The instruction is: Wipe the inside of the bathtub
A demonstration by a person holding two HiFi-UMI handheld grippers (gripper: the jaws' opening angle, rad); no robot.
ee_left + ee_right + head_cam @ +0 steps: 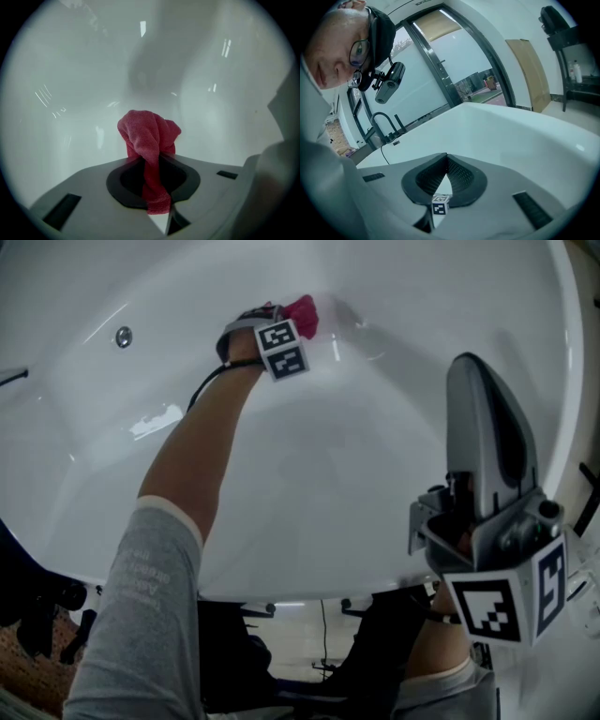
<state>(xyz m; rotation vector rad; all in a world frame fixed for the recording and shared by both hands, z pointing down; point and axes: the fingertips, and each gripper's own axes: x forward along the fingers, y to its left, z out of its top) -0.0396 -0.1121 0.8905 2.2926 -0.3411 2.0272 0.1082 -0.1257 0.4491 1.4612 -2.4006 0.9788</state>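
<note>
We lean over the white bathtub [375, 484], whose glossy inner wall curves away below us. Our right tongs [446, 161] hang above the tub's near rim, pressed together with nothing in them. Our left tongs [295, 324] reach to the tub's far inner wall, clamped on a red cloth [149, 133] that bunches out ahead at the wall. The cloth looks soft, light and floppy, so we judge this grip across its gathered middle sound.
</note>
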